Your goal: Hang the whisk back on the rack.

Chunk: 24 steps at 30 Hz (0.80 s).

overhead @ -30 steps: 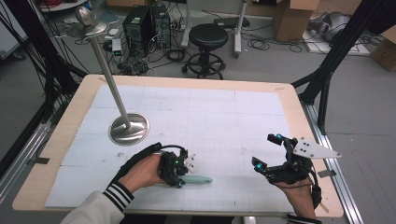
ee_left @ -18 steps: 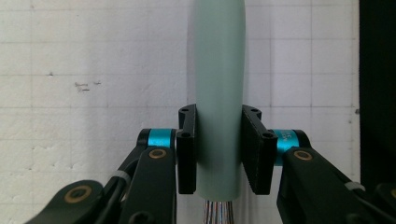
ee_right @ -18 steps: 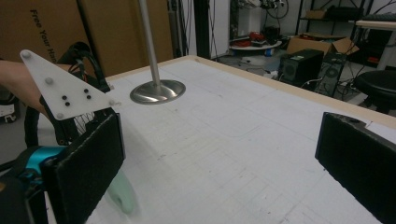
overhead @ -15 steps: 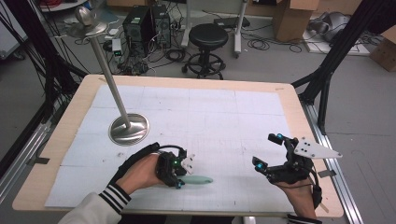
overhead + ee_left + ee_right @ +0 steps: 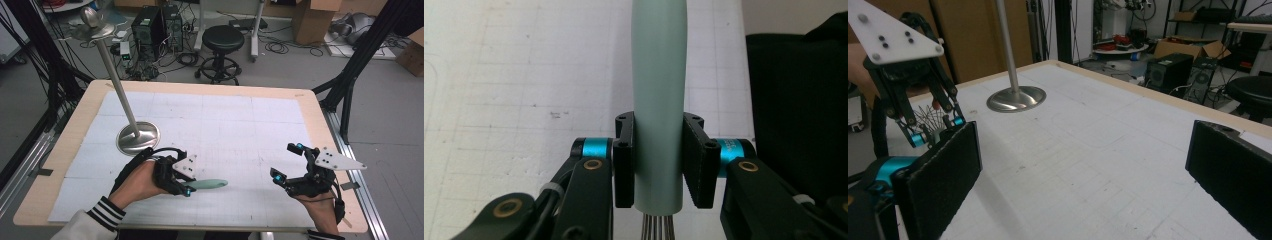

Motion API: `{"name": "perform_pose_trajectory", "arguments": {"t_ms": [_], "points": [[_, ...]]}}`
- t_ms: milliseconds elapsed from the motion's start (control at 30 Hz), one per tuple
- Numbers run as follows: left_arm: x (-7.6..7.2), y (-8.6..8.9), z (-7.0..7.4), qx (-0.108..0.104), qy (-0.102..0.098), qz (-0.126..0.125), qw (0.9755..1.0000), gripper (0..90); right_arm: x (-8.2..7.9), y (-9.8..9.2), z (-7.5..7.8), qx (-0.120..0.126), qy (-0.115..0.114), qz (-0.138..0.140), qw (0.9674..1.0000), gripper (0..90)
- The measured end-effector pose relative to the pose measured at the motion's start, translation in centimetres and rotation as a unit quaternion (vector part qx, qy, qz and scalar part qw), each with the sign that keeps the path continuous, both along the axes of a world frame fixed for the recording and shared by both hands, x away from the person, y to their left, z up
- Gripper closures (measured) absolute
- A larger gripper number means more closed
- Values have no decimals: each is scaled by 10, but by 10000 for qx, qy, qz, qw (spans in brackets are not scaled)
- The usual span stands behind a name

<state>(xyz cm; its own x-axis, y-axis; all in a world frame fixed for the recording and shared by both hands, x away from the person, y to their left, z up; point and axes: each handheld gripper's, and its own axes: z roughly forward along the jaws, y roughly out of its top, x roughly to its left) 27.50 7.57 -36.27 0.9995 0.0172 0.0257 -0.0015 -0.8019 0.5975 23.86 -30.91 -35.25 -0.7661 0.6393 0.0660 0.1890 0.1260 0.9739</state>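
High view: left gripper [image 5: 186, 184] sits just in front of the round steel base of the stand [image 5: 138, 137], a little to that base's right, over the white gridded table [image 5: 225, 120]. Its jaws are clamped on the pale green handle of a whisk [image 5: 207, 184]; the handle lies roughly level and points away from the stand base toward the right gripper [image 5: 287, 162].

Left gripper view: both black pads press flat against the handle's sides near its lower end, and thin wires emerge from the handle below the pads. Whether the whisk touches the table cannot be told.

Right gripper view: the two pads of the right gripper stand wide apart with nothing between them. The stand base appears well beyond them across the table, and the left gripper, with the whisk wires fanned out beneath it, appears nearer than that base.

High view: right gripper is well apart from the stand base, near the table's front right corner.
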Motion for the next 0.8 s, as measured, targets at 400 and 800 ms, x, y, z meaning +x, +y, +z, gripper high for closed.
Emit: {"name": "perform_pose_trajectory", "arguments": {"t_ms": [400,800], "points": [[-4,33,28,-689,-214,227,9971,700,1,0,-2,-14,30,-4,10000,3],[-8,63,53,-1273,-319,446,9903,699,0,0,-1,-15,23,-13,10000,3]]}}
